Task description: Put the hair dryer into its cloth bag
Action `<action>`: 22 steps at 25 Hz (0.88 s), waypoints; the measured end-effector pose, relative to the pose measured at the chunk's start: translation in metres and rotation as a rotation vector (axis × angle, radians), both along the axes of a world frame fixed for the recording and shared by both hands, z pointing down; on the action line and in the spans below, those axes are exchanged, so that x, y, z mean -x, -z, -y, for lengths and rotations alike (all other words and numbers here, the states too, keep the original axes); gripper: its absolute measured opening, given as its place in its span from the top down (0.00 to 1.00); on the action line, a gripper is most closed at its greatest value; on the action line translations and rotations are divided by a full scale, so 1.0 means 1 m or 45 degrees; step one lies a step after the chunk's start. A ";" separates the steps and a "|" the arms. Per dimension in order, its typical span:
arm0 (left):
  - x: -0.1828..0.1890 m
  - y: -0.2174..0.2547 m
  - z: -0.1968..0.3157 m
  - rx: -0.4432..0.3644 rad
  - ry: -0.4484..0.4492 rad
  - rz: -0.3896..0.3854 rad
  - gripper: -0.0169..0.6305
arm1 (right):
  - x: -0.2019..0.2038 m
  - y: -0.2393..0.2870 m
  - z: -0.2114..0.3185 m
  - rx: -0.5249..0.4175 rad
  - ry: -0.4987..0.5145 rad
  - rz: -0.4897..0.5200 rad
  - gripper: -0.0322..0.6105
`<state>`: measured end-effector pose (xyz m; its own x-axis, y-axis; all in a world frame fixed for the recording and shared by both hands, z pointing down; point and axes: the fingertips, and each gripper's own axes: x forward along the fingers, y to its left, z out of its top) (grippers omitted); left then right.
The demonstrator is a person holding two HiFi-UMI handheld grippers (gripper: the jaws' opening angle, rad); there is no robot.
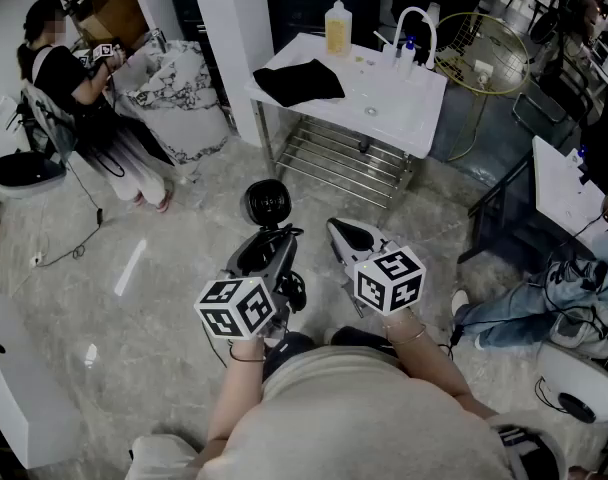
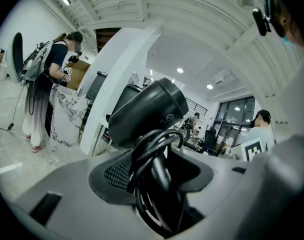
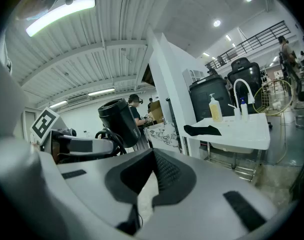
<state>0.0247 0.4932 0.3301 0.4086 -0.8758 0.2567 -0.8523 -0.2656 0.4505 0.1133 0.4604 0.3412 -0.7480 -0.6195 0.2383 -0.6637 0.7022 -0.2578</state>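
Left gripper (image 1: pixel 268 250) clenched on hair dryer (image 1: pixel 267 204) by its cord-wrapped handle, near, mid-air | right gripper (image 1: pixel 348 236) closed, empty, just right | cloth bag (image 1: pixel 297 81) limp, far on table (image 1: pixel 409 103) | handling: likely rigid, smooth, top-heavy; handle best hold; bag mouth needs spreading

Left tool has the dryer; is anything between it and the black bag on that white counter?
Nothing visible: the left tool holds the hair dryer over open floor; the cloth bag lies flat at the counter's left end, soap bottle behind it.
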 end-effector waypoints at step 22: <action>-0.033 -0.007 0.006 0.022 -0.007 -0.031 0.62 | -0.027 0.013 0.008 -0.017 0.004 0.061 0.95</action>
<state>0.0581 0.4868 0.3367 0.4197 -0.8692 0.2615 -0.8395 -0.2622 0.4760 0.1406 0.4523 0.3287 -0.7603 -0.6200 0.1938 -0.6485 0.7080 -0.2796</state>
